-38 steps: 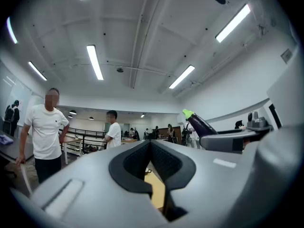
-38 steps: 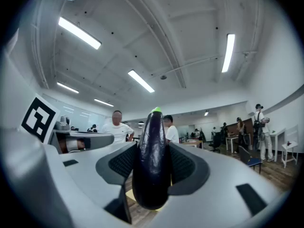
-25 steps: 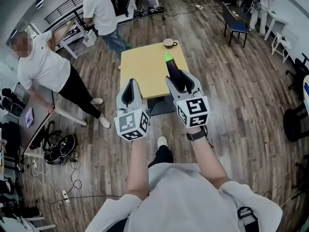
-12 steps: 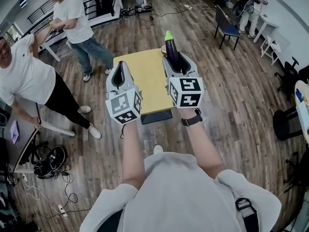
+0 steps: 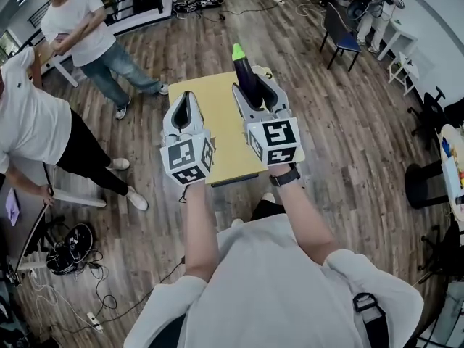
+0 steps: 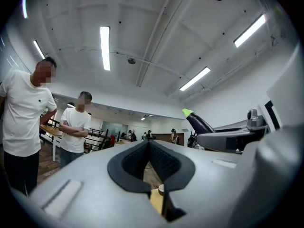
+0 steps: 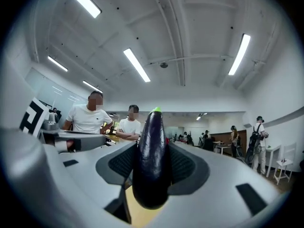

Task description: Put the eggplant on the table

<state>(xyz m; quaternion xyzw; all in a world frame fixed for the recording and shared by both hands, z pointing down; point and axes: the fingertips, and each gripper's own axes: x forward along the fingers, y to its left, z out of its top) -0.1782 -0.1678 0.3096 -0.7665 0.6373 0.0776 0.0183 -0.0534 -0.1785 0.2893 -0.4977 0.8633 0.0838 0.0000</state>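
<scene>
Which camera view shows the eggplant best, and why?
The right gripper view: the eggplant fills the centre, clamped in the right hand-held gripper. The head view shows it small, from above; the left gripper view shows only its green-tipped end, at the side.

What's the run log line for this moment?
right gripper: shut on eggplant, above table | left gripper: shut, empty

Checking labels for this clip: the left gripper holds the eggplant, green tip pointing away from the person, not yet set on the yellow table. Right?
Not quite: the right gripper holds the eggplant, as the right gripper view shows; the left gripper has nothing between its jaws. The green tip does point away, and the eggplant is not yet on the yellow table.
</scene>
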